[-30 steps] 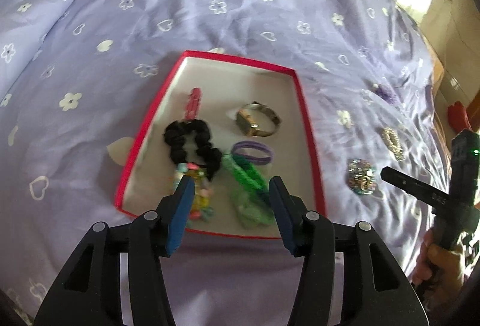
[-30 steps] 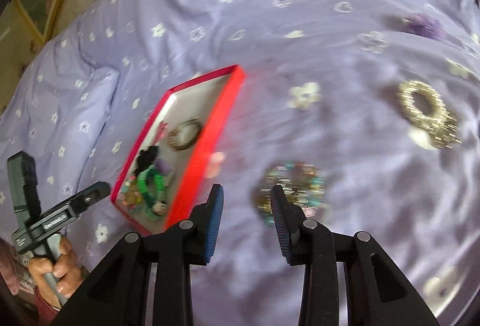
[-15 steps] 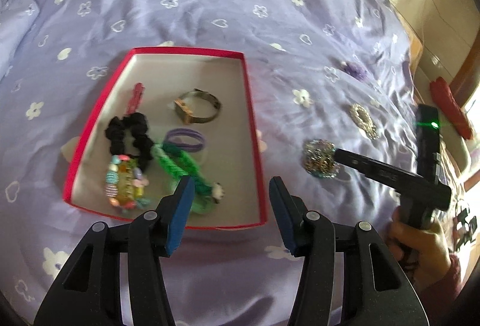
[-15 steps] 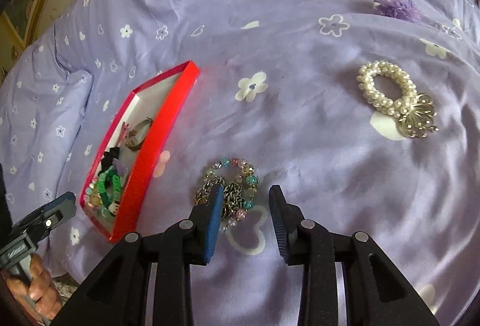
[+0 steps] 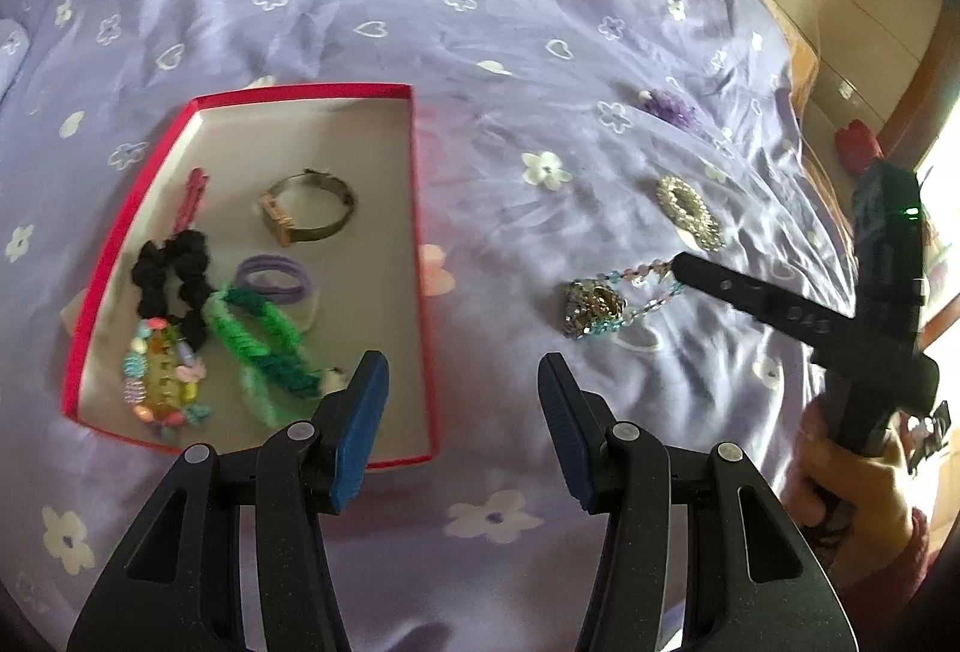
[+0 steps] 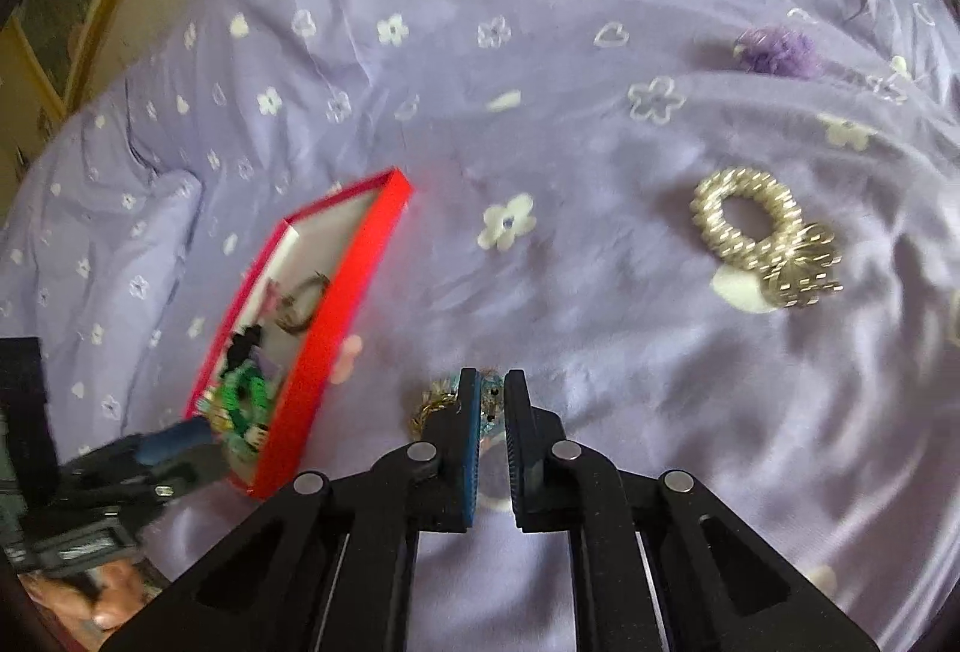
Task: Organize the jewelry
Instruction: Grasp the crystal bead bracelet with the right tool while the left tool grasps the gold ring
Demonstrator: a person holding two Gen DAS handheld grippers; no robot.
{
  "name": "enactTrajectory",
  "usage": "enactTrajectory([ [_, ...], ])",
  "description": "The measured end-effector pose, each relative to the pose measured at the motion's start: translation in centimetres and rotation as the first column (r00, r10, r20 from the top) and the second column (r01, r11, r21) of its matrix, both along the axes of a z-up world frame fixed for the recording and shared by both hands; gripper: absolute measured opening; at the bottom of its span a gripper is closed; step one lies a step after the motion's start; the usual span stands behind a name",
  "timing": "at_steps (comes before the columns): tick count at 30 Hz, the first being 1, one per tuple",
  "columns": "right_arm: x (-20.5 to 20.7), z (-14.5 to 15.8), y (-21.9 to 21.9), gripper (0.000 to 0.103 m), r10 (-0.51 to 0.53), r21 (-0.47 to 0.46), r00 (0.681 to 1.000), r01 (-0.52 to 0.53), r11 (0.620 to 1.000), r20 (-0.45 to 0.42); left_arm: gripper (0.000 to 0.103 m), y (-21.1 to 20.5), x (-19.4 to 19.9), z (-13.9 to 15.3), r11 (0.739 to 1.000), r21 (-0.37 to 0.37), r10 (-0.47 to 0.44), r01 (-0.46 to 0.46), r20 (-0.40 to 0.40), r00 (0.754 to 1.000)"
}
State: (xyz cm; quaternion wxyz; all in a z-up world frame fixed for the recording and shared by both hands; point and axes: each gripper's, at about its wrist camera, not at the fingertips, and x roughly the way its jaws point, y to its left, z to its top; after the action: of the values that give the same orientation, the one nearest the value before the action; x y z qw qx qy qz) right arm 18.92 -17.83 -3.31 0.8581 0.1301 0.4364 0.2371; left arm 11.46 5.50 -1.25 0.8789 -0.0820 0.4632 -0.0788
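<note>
The right gripper has just closed its jaws, pinching the beaded bracelet on the purple bedspread. Its own camera shows only slivers of beads around the fingers; the left wrist view shows the bracelet's strand pulled taut from the fingertips. The left gripper hovers half open and empty at the red box's near corner. The box sits at nine o'clock from the bracelet, the pearl bracelet at two o'clock. Only the left view clearly shows the box's watch.

right claw pinching beaded bracelet, red box
</note>
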Motion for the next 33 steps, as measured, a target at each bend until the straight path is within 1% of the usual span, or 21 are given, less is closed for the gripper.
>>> enactTrajectory([
  [3,-0.7,1.0,-1.5,0.007,-0.024,0.024,1.000,0.024,0.999,0.017,0.051,-1.2,0.4,-0.1,1.000,-0.002,-0.026,0.026,-0.002,1.000],
  [5,-1.2,1.8,-3.0,0.007,-0.052,0.055,0.998,0.050,0.997,0.031,0.051,-2.2,0.7,-0.2,0.999,0.000,-0.046,0.046,-0.005,0.999],
  [8,-1.8,2.9,-4.8,0.007,-0.088,0.068,0.994,0.084,0.994,0.061,0.051,-3.4,1.0,-0.3,0.998,0.000,-0.070,0.070,-0.008,0.998],
  [13,-2.1,3.1,-7.2,0.007,-0.133,0.072,0.989,0.129,0.989,0.060,0.051,-5.7,1.8,-0.9,0.993,0.004,-0.115,0.115,-0.018,0.993],
  [16,-2.2,2.6,-8.3,0.007,-0.148,0.081,0.988,0.144,0.986,0.045,0.050,-7.3,2.8,-1.3,0.989,0.014,-0.149,0.149,-0.019,0.989],
  [18,-2.2,2.1,-8.8,0.007,-0.151,0.093,0.988,0.148,0.985,0.031,0.047,-8.5,3.6,-1.4,0.985,0.029,-0.172,0.172,-0.016,0.985],
  [20,-2.3,1.8,-9.1,0.007,-0.151,0.101,0.988,0.148,0.984,0.024,0.034,-9.6,4.4,-1.7,0.980,0.042,-0.195,0.196,-0.018,0.981],
  [22,-2.3,1.6,-9.2,0.007,-0.150,0.106,0.988,0.148,0.983,0.017,0.030,-10.6,5.3,-2.0,0.975,0.051,-0.214,0.215,-0.027,0.976],
  [29,-2.2,1.0,-9.2,0.007,-0.137,0.123,0.991,0.135,0.983,0.003,0.029,-12.7,7.1,-3.6,0.964,0.074,-0.253,0.257,-0.060,0.966],
  [30,-2.2,0.9,-9.2,0.007,-0.136,0.126,0.991,0.134,0.983,0.000,0.027,-12.9,7.2,-3.9,0.961,0.084,-0.258,0.263,-0.066,0.964],
  [31,-2.1,0.9,-9.2,0.007,-0.135,0.127,0.991,0.134,0.983,-0.001,0.017,-13.2,7.3,-4.3,0.959,0.095,-0.259,0.266,-0.074,0.963],
  [33,-2.2,0.8,-9.1,0.007,-0.134,0.129,0.991,0.133,0.983,-0.002,0.016,-13.0,7.2,-4.5,0.960,0.092,-0.259,0.265,-0.072,0.963],
])
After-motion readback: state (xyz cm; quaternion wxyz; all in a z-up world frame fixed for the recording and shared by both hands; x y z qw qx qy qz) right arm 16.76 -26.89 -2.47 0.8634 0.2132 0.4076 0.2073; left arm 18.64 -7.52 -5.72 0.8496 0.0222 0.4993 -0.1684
